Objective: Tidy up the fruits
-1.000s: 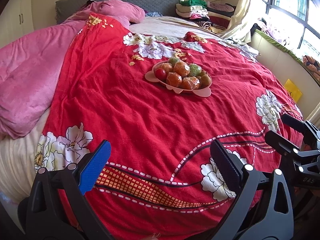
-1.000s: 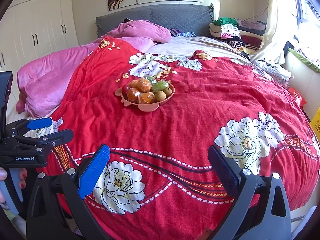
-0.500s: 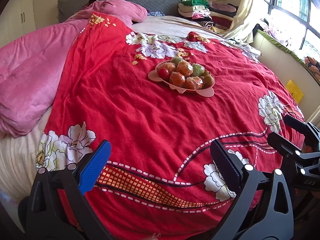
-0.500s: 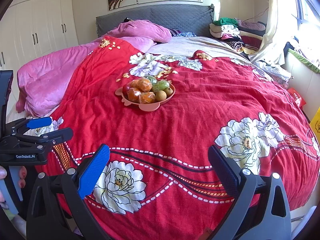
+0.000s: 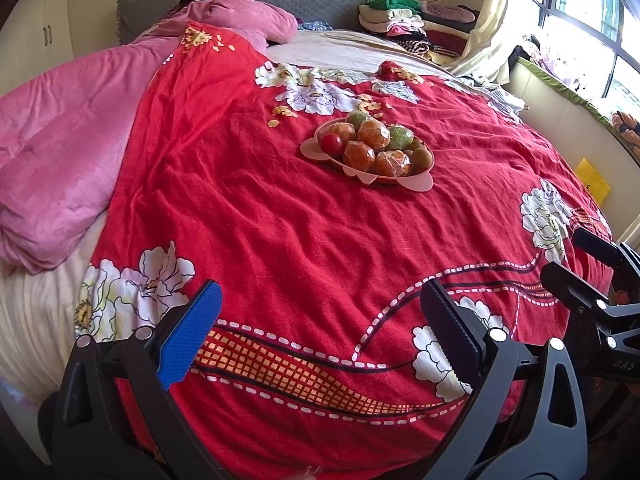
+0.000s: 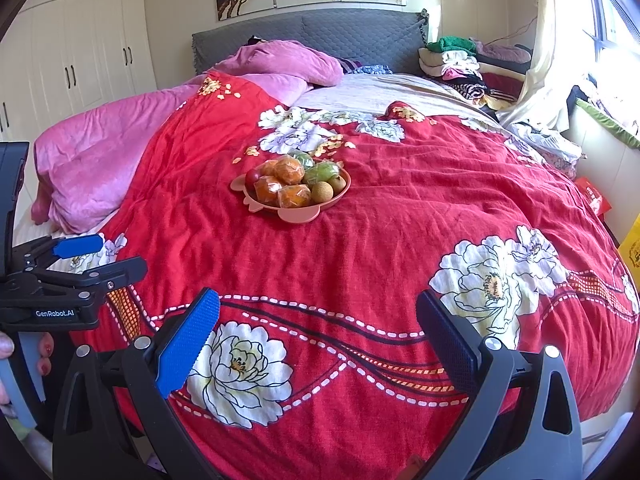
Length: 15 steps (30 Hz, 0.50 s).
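Note:
A pink plate (image 5: 416, 182) (image 6: 298, 215) sits on the red flowered bedspread, near the bed's middle. It holds several fruits: wrapped oranges (image 5: 359, 156) (image 6: 289, 170), a small red fruit (image 5: 331, 143), green fruits (image 6: 320, 172) and brown round fruits (image 6: 322, 192). My left gripper (image 5: 320, 328) is open and empty above the foot of the bed, well short of the plate. My right gripper (image 6: 318, 330) is open and empty too, beside it. Each gripper shows at the edge of the other's view.
A pink quilt (image 5: 60, 140) lies heaped on the bed's left side. Folded clothes (image 6: 460, 64) are piled at the far right by the grey headboard (image 6: 320, 36). White wardrobes (image 6: 80, 60) stand at the left, a window ledge (image 5: 560, 92) at the right.
Both grippers have edged slightly forward toward the plate; the plate sits a little lower in the left wrist view. Both stay open.

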Tool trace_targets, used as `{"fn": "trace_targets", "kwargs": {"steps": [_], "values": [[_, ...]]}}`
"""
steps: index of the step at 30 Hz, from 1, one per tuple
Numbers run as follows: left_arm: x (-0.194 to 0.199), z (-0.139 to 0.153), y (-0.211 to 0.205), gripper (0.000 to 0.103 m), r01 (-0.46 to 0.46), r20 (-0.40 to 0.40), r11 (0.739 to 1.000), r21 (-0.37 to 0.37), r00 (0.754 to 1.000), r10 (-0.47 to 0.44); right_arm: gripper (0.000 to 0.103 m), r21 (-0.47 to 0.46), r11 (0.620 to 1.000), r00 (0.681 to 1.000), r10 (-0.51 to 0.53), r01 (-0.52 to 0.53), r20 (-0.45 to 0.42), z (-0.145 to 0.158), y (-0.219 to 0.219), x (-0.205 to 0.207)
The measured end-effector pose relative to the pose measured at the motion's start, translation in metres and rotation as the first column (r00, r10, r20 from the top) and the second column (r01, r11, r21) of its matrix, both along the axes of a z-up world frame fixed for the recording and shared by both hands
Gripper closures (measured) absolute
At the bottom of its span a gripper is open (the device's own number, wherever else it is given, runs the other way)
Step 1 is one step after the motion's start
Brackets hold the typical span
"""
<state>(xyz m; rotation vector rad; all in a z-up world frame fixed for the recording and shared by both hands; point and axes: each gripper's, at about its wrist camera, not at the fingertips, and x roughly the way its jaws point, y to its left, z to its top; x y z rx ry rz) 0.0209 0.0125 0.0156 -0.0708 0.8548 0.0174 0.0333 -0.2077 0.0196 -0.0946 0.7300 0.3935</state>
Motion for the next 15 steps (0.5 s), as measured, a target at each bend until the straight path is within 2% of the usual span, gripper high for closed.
{"fn": "trace_targets", "kwargs": {"steps": [15], "values": [[0.0011,-0.0026,0.0005,0.01,-0.002,-0.008,1.0,0.004,1.0,0.002,0.005,0.0,1.0,1.0,0.002,-0.002,-0.001,0.0007,0.0018,-0.0002]]}}
